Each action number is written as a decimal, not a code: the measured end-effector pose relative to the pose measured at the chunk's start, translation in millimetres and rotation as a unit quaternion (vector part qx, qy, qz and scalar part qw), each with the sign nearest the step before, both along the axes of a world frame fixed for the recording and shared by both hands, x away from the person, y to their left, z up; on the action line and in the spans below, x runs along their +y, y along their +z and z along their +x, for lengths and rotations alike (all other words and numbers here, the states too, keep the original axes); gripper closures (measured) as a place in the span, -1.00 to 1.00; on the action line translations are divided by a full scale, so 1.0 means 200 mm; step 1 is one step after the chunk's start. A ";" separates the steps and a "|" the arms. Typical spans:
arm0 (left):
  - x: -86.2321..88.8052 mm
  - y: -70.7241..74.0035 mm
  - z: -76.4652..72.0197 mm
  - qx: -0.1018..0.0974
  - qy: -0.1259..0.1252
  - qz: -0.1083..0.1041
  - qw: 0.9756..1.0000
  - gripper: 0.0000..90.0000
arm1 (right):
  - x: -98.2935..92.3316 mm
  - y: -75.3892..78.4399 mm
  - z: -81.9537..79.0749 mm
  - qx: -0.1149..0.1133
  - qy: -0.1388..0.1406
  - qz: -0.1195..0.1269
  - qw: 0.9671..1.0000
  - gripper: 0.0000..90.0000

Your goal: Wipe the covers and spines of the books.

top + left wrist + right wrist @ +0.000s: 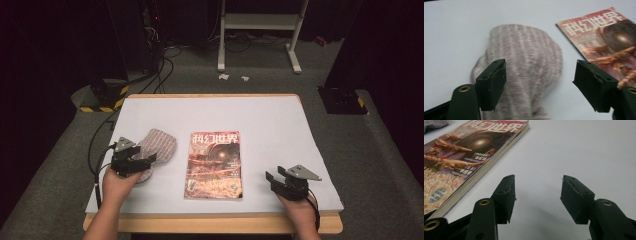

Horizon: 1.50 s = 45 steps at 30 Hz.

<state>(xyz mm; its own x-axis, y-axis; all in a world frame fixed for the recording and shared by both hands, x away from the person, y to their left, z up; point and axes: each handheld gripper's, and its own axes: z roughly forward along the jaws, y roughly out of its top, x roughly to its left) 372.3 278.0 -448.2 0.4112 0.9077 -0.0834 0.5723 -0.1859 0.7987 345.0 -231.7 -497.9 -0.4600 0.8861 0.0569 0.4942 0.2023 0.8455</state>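
**Floppy knit thing, pinch the bulk**

My left gripper (pixel 142 161) hovers with fingers released over the striped knit cloth (pixel 529 65), left of the magazine (pixel 215 165) on the tabletop (pixel 280 125). Looks soft, light, limp; I'd grab a thick fold. Right gripper (pixel 274 181) is spread too, empty.

White frame (pixel 260 22) (floor cables (pixel 167 55) nearby) behind table.

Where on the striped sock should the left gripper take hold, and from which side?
Probably at the sock's narrow near end, coming down from above with the open left gripper. The sock lies flat and limp on the table, wider at its rounded far end, so a pinch across the narrow part should gather it; the magazine lies apart from it.
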 end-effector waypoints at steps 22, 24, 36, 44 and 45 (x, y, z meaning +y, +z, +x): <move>-0.59 -0.27 -0.02 0.077 -0.119 0.006 0.990 -0.36 | 0.14 0.03 -0.02 0.006 0.048 0.001 0.999 -0.16; -0.61 -0.27 -0.02 0.069 -0.116 0.007 0.991 -0.39 | 0.18 0.03 -0.04 -0.003 0.050 -0.004 0.999 -0.19; -0.61 -0.30 -0.07 0.041 -0.111 0.014 0.993 -0.41 | 0.40 0.01 -0.06 0.028 0.092 -0.013 0.995 -0.23; -0.62 -0.30 -0.06 0.047 -0.106 0.008 0.993 -0.40 | 0.50 0.01 0.03 0.053 0.076 -0.031 0.995 -0.21; -0.62 -0.30 -0.07 0.049 -0.103 0.006 0.993 -0.41 | 0.50 0.01 0.03 0.056 0.076 -0.030 0.995 -0.21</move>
<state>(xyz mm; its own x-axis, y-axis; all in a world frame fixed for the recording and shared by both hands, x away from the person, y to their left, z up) 359.2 153.9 -507.6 0.5793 0.8060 -0.1216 0.5951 -0.3163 0.7387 351.5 -130.9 -495.5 -0.5834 0.8097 0.0643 0.5436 0.3303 0.7716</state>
